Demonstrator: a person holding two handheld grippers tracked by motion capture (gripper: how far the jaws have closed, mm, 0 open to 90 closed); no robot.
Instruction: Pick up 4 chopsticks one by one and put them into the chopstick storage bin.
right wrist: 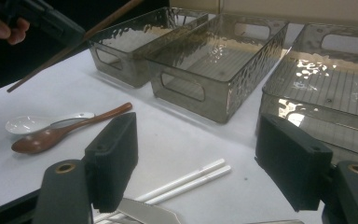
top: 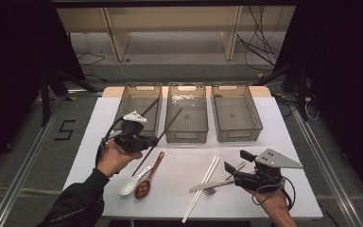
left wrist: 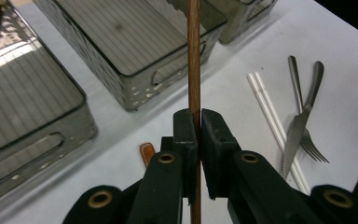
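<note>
My left gripper [top: 152, 140] is shut on a brown chopstick [top: 171, 122] and holds it above the table in front of the left bin [top: 128, 100] and middle bin [top: 187, 135]. In the left gripper view the jaws [left wrist: 198, 122] pinch the chopstick [left wrist: 194, 56] tightly. A second brown chopstick [top: 150, 108] lies slanted in the left bin. My right gripper [top: 234, 163] stands open and empty near the front right, just over a knife [top: 208, 185] and fork [top: 216, 191]. Its jaws [right wrist: 196, 140] are wide apart above a pair of white chopsticks [right wrist: 186, 182].
A third bin [top: 236, 135] stands at the back right with nothing in it. A white spoon [top: 130, 185] and a brown wooden spoon [top: 147, 179] lie at the front left. White chopsticks [top: 203, 187] lie beside the knife. Bare white table [top: 274, 127] shows on the right.
</note>
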